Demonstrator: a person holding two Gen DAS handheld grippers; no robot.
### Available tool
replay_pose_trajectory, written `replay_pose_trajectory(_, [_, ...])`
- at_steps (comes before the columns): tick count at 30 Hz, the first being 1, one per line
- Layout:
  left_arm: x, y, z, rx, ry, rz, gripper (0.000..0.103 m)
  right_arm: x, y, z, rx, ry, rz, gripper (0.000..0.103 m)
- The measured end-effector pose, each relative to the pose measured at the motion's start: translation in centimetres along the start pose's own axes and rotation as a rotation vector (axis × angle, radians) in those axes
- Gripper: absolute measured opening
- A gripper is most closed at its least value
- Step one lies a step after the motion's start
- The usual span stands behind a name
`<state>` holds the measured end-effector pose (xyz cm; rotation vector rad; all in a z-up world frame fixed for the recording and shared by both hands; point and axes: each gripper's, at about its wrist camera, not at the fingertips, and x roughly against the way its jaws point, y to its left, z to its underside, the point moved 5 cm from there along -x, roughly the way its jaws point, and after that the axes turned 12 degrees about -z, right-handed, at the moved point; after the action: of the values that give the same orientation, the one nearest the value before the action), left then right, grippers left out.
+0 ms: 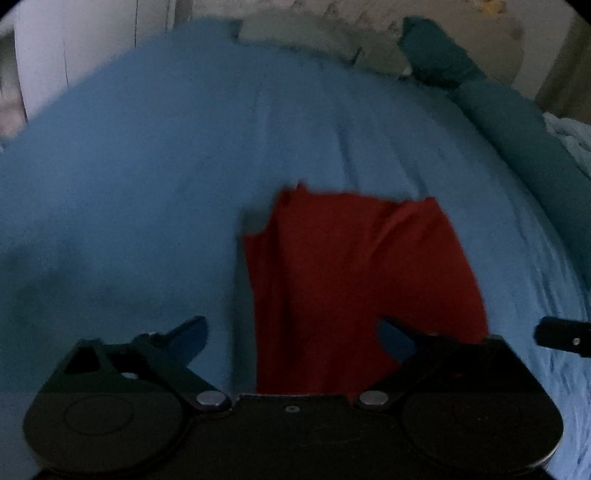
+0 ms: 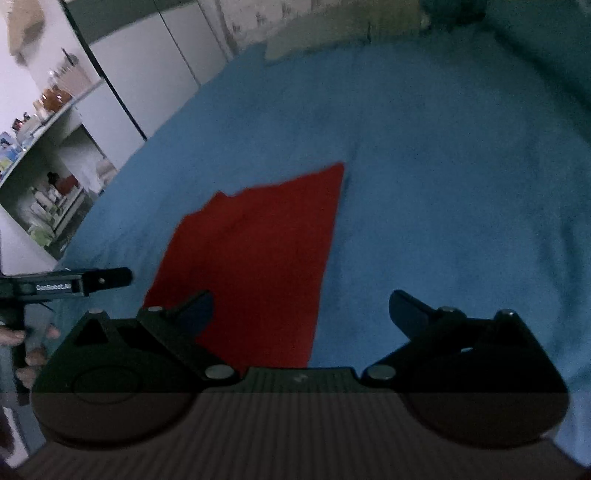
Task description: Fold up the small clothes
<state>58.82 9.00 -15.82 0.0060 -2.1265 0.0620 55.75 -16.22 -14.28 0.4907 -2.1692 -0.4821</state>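
Note:
A small red garment (image 1: 354, 280) lies flat on a blue bedsheet (image 1: 147, 184). In the left wrist view it stretches away from between my fingers, with a wrinkled far edge. My left gripper (image 1: 293, 332) is open and empty, its jaws wide apart above the garment's near end. In the right wrist view the red garment (image 2: 258, 258) lies left of centre. My right gripper (image 2: 301, 306) is open and empty, its left finger over the cloth's near edge. A finger of the right gripper shows at the right edge of the left wrist view (image 1: 561, 336). The left gripper (image 2: 74, 284) shows at the left of the right wrist view.
A dark teal pillow or bolster (image 1: 517, 122) and a light blue blanket (image 1: 572, 140) lie at the bed's far right. A grey-green cloth (image 1: 295, 35) lies at the far edge. White cupboards and shelves with clutter (image 2: 55, 155) stand left of the bed.

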Motion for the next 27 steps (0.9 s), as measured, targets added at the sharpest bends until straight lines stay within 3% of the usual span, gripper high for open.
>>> replay_pose_trajectory(2, [-1.8, 0.4, 0.5, 0.016, 0.037, 0.017, 0.083, -2.4, -1.1, 0.0, -0.055, 0.029, -0.013, 0.103])
replay_pose_trajectory(7, [-4.0, 0.3, 0.8, 0.029, 0.043, 0.071, 0.083, -5.9, -2.7, 0.4, -0.143, 0.032, -0.019, 0.103])
replay_pose_trajectory(12, [-3.8, -0.3, 1.0, -0.017, 0.032, 0.062, 0.08, -7.2, -2.3, 0.8, -0.118, 0.034, -0.013, 0.097])
replay_pose_trajectory(15, [-3.7, -0.8, 0.9, -0.022, 0.032, 0.083, 0.059, -7.2, -1.2, 0.6, -0.099, 0.048, -0.03, 0.074])
replay_pose_trajectory(16, [-3.5, -1.0, 0.9, -0.028, 0.031, 0.087, 0.05, -7.2, -1.1, 0.6, -0.104, 0.057, -0.04, 0.062])
replay_pose_trajectory(19, [-2.7, -1.7, 0.7, -0.064, 0.005, 0.066, 0.032, -6.9, -0.2, 0.2, -0.086, 0.051, -0.013, 0.047])
replay_pose_trajectory(23, [-1.1, -2.2, 0.5, -0.066, -0.02, 0.04, 0.025, -5.7, 1.2, 0.0, -0.049, 0.029, -0.003, 0.038])
replay_pose_trajectory(27, [3.6, -2.9, 1.1, -0.074, -0.083, 0.055, 0.024, -2.4, 3.0, -0.2, -0.032, 0.012, -0.091, 0.036])
